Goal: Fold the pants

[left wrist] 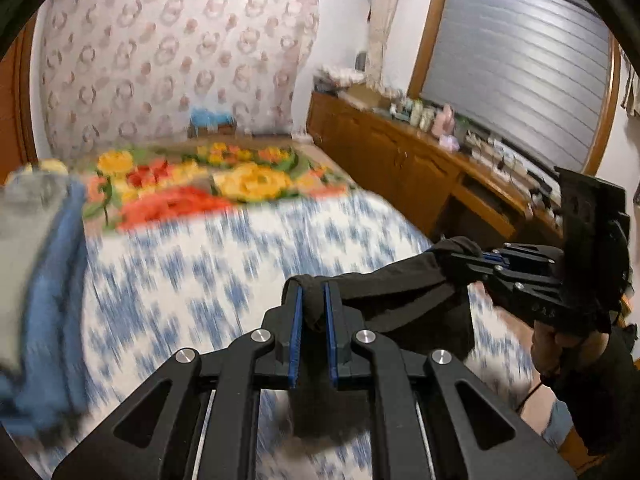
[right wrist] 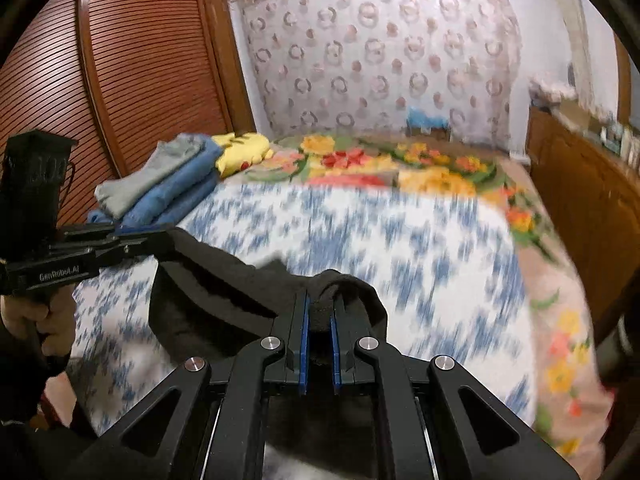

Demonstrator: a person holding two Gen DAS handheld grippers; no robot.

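Note:
Black pants [left wrist: 400,292] hang stretched between my two grippers above the blue-and-white bedspread [left wrist: 208,264]. My left gripper [left wrist: 313,292] is shut on a bunched edge of the pants, black cloth pinched between its blue pads. At the right of the left wrist view, my right gripper [left wrist: 448,258] clamps the other end. In the right wrist view, my right gripper [right wrist: 320,304] is shut on a fold of the pants [right wrist: 208,300], and my left gripper [right wrist: 164,240] grips the far end at the left. The cloth sags below both grippers.
A stack of folded grey and blue clothes [right wrist: 168,184] with a yellow piece [right wrist: 240,152] lies at the bed's left side. A floral blanket [left wrist: 208,180] covers the far end. A wooden cabinet [left wrist: 400,160] crowded with small items runs along the right. Slatted wardrobe doors [right wrist: 120,80] stand left.

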